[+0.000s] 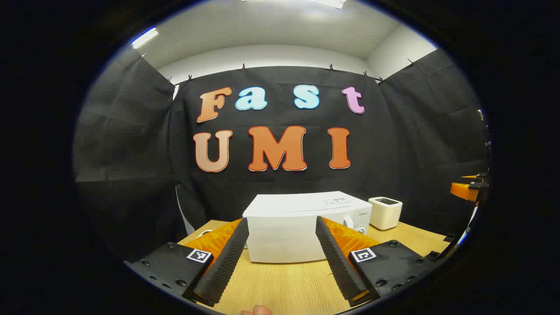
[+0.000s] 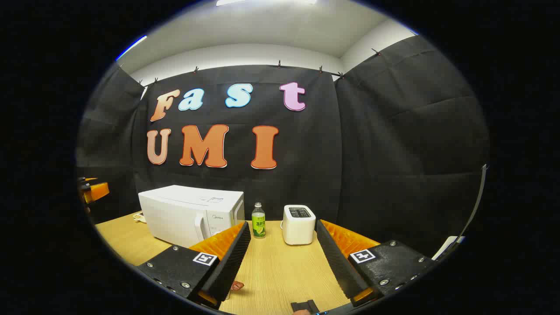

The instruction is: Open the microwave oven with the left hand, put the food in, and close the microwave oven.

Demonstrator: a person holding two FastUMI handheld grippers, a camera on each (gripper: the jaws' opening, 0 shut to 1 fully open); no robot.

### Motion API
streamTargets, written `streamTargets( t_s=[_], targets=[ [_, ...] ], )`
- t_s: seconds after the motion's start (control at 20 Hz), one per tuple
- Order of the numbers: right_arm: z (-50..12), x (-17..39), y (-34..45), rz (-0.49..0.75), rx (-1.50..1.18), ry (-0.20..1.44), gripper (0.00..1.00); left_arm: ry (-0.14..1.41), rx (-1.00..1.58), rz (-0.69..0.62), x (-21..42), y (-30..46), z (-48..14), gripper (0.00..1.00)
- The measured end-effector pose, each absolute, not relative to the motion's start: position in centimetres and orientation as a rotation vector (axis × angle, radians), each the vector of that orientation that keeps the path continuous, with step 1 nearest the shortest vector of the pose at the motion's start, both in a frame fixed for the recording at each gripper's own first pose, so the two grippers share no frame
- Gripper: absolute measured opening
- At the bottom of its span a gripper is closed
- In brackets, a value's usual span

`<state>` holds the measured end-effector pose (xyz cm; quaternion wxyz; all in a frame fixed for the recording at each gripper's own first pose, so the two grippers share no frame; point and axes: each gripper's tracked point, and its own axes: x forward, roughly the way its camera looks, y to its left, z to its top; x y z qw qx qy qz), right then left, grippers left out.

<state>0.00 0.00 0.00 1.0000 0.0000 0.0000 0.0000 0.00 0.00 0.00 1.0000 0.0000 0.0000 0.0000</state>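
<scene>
plainly, both hand-held grippers point(image 1: 282, 227) point(image 2: 283, 232) gape empty before the shut, unreadably labelled microwave point(image 1: 302, 223).

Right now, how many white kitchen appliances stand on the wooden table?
2: the white box-shaped microwave oven at the left, door closed, and the small white toaster to its right, past a green-labelled bottle. Others may be hidden.

Hidden from you, or cut off

Your left gripper's fingers point(image 1: 227, 258) cover the microwave's point(image 1: 302, 218) lower front corners; the bottle's point(image 2: 258, 220) label is too small (unreadable); a fingertip point(image 1: 258, 311) is clipped at the edge.
</scene>
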Motion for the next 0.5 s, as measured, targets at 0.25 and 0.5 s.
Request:
streamTargets(
  t_s=[0.25, 0.5],
  targets=[
    [0.08, -0.01, -0.01, -0.004, -0.005, -0.006, 0.94, -0.002, 0.018, -0.004, -0.13, 0.05, 0.12, 0.98],
    [0.03, -0.08, -0.15, -0.004, -0.004, -0.007, 0.94, 0.004, 0.010, -0.012, -0.05, -0.03, -0.06, 1.00]
  ],
)
